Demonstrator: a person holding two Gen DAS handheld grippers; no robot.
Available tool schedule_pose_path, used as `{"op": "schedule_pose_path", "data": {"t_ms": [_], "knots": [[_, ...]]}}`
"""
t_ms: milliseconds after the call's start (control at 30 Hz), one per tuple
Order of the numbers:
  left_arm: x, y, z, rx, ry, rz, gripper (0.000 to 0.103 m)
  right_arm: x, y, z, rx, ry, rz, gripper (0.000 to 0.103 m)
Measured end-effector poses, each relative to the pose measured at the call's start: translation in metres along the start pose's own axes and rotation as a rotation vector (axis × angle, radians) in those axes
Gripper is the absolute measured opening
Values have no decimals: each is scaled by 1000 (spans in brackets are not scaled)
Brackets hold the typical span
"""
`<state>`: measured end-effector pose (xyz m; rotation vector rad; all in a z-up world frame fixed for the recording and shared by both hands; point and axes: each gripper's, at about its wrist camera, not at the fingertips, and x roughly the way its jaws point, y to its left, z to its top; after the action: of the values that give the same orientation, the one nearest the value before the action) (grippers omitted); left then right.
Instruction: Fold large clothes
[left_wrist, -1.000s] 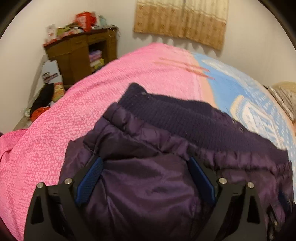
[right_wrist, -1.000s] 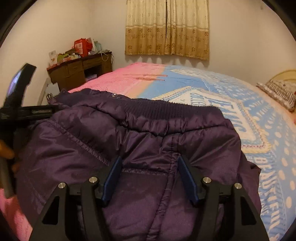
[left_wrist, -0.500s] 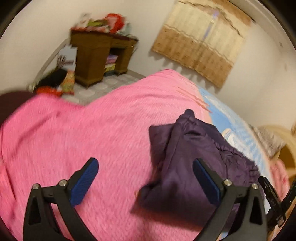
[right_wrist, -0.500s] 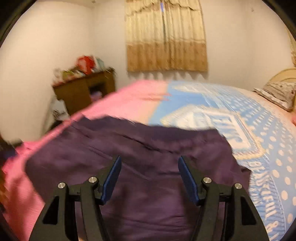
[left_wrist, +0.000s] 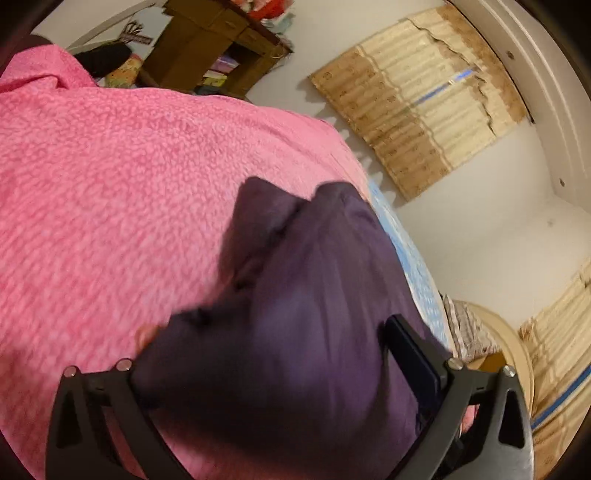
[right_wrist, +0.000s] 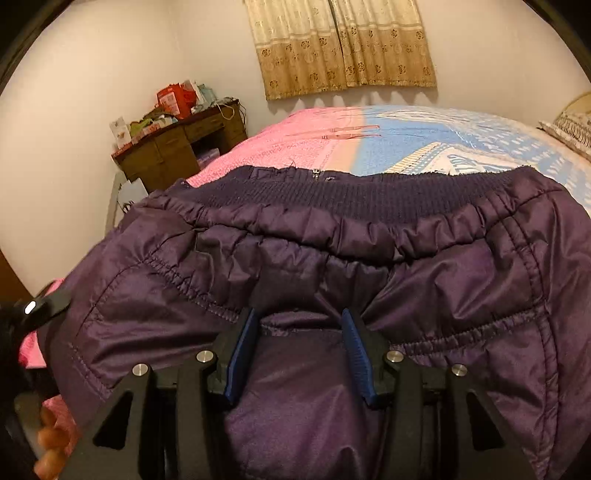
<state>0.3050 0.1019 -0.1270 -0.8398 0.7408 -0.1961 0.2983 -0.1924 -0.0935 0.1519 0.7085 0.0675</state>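
On the bed's pink end: purple quilted jacket (left_wrist: 295, 314), folded.
Left view: left hand-held gripper (left_wrist: 266, 369), fingers wide apart, fabric bunched between them. Right view: right hand-held gripper (right_wrist: 299, 332) clamped on jacket (right_wrist: 332, 258) fold; ribbed hem faces the curtain (right_wrist: 343, 44).

A bedroom with plain off-white walls (right_wrist: 92, 74), lit by warm indoor light. A bed covered in a pink-and-blue spread (right_wrist: 406, 129) fills the room beneath beige patterned curtains (right_wrist: 343, 44) drawn across the far wall. In the corner beside the bed stands a dark wooden desk (right_wrist: 177, 151), its top crowded with red packets and clutter (right_wrist: 173, 99).
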Motion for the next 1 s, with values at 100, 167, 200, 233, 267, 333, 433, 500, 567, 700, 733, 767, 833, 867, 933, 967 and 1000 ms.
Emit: {"op": "schedule_pose_path", "data": {"t_ms": [100,167,200,233,267,333,433,500,567,700,733,767,833,867,933,967,1000], "knots": [[12,-7,4,14,-38,20,103,2,-1,-1,-4,-7,-4,50],[19,-16,2,63,-77,52,103,2,-2,-1,5,-11,6,50],[21,-19,1,81,-87,62,103,1,-2,-2,7,-11,9,50],[23,-22,0,89,-95,62,100,-1,-4,-2,11,-10,13,50],[19,-18,2,84,-97,52,95,-4,-6,-1,18,-3,14,50],[16,-14,5,68,-98,23,85,-14,-7,2,68,2,14,50],[11,-5,7,70,-101,2,67,-47,-5,2,146,-112,63,49],[4,-5,6,91,-117,-14,55,-32,-1,-4,124,-40,50,49],[-7,-16,6,143,-135,-40,41,-16,-1,-17,107,-9,40,48],[-21,-61,6,330,-170,-57,31,-16,-11,-16,141,-4,75,49],[-27,-78,3,384,-181,-70,29,-16,-15,-17,151,-5,91,49],[-30,-89,1,426,-190,-80,27,-17,-21,-18,167,-5,117,49],[-37,-121,-10,555,-211,-97,25,-20,-28,-20,199,-4,168,49],[-39,-131,-15,605,-216,-101,24,-23,-35,-21,235,-4,220,49],[-46,-165,-34,738,-222,-142,22,-26,-49,-24,309,-13,329,49],[-50,-179,-44,794,-222,-167,21,-28,-62,-28,375,-26,414,49],[-52,-192,-50,840,-219,-188,21,-30,-72,-31,425,-37,474,49]]}}
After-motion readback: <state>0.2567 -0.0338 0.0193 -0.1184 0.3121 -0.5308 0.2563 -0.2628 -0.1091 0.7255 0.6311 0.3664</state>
